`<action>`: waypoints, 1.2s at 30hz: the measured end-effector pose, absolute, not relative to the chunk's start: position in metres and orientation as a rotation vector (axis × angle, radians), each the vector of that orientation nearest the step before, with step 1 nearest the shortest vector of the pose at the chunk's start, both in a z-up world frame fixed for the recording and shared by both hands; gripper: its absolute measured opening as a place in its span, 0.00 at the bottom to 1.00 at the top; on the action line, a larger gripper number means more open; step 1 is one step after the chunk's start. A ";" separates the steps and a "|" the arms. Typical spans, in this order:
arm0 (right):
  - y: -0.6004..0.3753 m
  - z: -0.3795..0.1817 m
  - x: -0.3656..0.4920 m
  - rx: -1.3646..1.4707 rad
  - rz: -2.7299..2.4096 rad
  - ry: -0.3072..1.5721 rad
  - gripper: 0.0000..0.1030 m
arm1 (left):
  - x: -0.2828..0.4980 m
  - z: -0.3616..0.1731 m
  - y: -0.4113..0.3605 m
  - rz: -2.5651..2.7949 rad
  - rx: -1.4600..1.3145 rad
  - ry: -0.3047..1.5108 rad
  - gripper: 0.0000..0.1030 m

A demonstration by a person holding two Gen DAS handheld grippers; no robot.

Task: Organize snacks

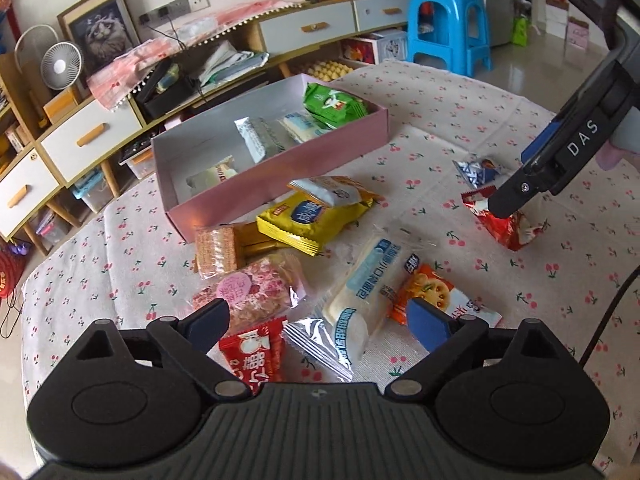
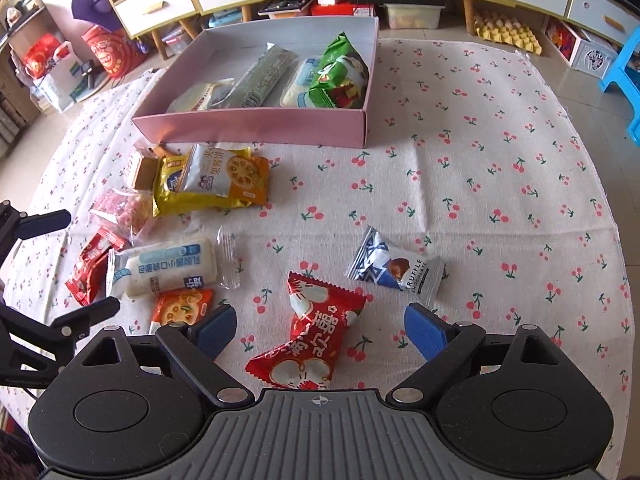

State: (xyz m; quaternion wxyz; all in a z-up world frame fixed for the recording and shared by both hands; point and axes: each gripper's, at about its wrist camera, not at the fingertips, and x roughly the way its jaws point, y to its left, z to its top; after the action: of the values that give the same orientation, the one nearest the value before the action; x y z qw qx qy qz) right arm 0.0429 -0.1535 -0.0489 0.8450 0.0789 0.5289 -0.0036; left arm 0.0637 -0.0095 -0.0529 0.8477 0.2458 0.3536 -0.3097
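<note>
A pink box [image 1: 280, 168] [image 2: 256, 128] on the cherry-print cloth holds a green packet [image 1: 334, 104] [image 2: 340, 76] and several pale packets. My left gripper [image 1: 320, 322] is open above a small red packet [image 1: 252, 354] and a long white packet [image 1: 360, 292] [image 2: 168, 268]. My right gripper [image 2: 320, 332] is open, its fingers on either side of a red candy packet [image 2: 312, 340] [image 1: 508, 226] lying on the cloth. A blue-white truffle chocolate [image 2: 394, 268] [image 1: 480, 170] lies just beyond it.
Loose snacks lie in front of the box: a yellow packet [image 1: 308, 220] [image 2: 176, 196], a wafer [image 1: 216, 250], a pink crisp bar [image 1: 252, 292], an orange cookie packet [image 1: 436, 296] [image 2: 180, 308]. Cabinets and a blue stool [image 1: 448, 28] stand beyond the table.
</note>
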 end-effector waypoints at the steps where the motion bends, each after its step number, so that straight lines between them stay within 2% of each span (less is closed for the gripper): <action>1: -0.153 -0.051 0.043 0.168 -0.005 1.125 0.90 | 0.063 -0.055 -0.011 -0.663 0.530 0.748 0.87; 5: -0.149 -0.058 0.042 0.155 -0.003 1.154 0.90 | 0.061 -0.063 -0.020 -0.690 0.562 0.763 0.74; 8: -0.147 -0.061 0.041 0.151 -0.002 1.166 0.90 | 0.061 -0.066 -0.025 -0.716 0.561 0.771 0.59; 17: -0.149 -0.068 0.044 0.182 -0.003 1.196 0.90 | 0.068 -0.068 -0.031 -0.716 0.518 0.813 0.57; 20: -0.151 -0.071 0.044 0.198 0.001 1.206 0.90 | 0.069 -0.068 -0.029 -0.697 0.497 0.842 0.46; 24: -0.150 -0.072 0.045 0.199 -0.003 1.209 0.90 | 0.069 -0.068 -0.026 -0.683 0.463 0.897 0.37; 29: -0.148 -0.073 0.045 0.185 -0.005 1.210 0.90 | 0.066 -0.064 -0.022 -0.716 0.405 0.953 0.34; 32: -0.148 -0.073 0.044 0.181 -0.010 1.209 0.90 | 0.062 -0.060 -0.022 -0.721 0.408 0.940 0.37; 35: -0.148 -0.075 0.044 0.185 -0.012 1.218 0.90 | 0.061 -0.061 -0.023 -0.686 0.411 0.914 0.61; 36: -0.148 -0.076 0.044 0.193 -0.008 1.225 0.90 | 0.062 -0.062 -0.024 -0.677 0.412 0.908 0.63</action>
State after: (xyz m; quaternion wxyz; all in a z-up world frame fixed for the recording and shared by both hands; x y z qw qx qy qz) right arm 0.0441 -0.1482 -0.0760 0.8137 0.0902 0.5742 -0.0036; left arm 0.0620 -0.0243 -0.0616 0.8238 0.1937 0.4272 -0.3183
